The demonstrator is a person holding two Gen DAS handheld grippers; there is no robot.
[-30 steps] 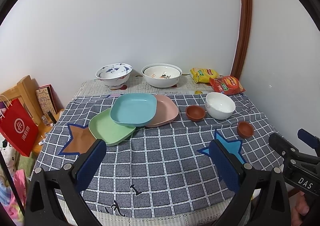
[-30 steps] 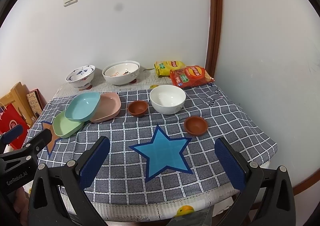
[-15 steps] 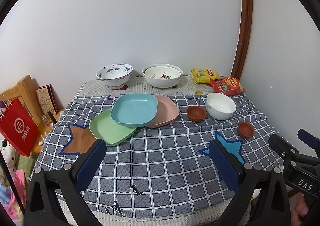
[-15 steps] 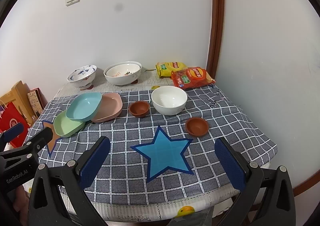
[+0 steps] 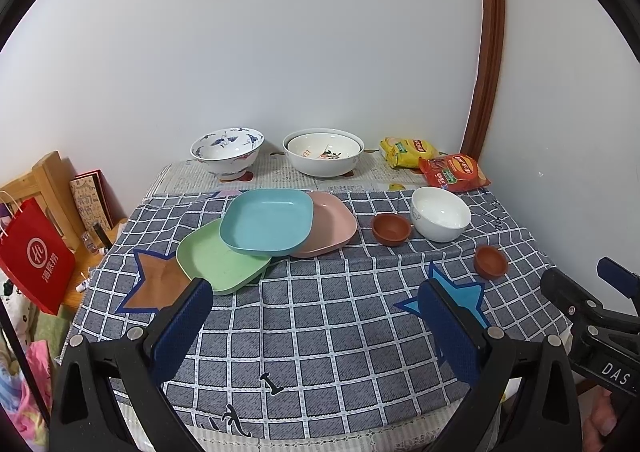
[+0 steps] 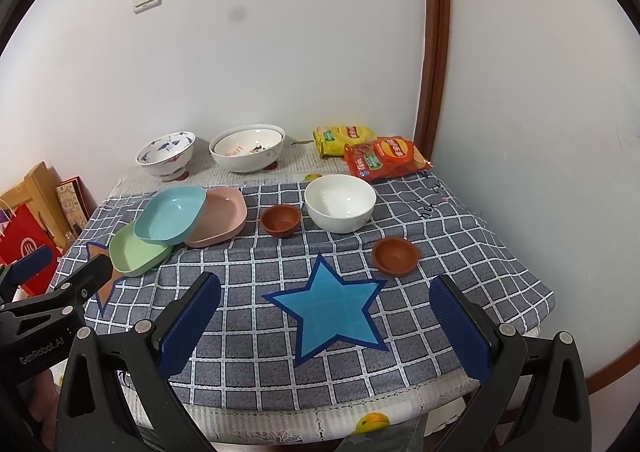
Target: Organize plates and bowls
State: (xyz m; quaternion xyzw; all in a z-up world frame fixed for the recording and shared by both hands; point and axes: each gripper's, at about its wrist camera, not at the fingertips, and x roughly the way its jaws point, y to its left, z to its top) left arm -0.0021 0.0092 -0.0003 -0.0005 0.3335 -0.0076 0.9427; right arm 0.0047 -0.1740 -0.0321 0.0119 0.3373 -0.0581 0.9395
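The table (image 5: pixel 328 332) is carrying everything, spread loosely and not yet sorted. The blue plate (image 5: pixel 267 221) is lying across the green plate (image 5: pixel 216 262) and pink plate (image 5: pixel 334 222) — a rough heap. The white bowl (image 6: pixel 340 202) is sitting apart from two brown cups (image 6: pixel 395 255). The left gripper (image 5: pixel 316 326) and right gripper (image 6: pixel 326 326) are hovering wide apart — holding nothing, likely surveying.

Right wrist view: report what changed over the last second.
The right gripper drifted slightly, so the table scene slid a little in view; it took hold of nothing. Both grippers stay open and empty, and the square turquoise plastic plate and white ceramic bowl lie unmoved.
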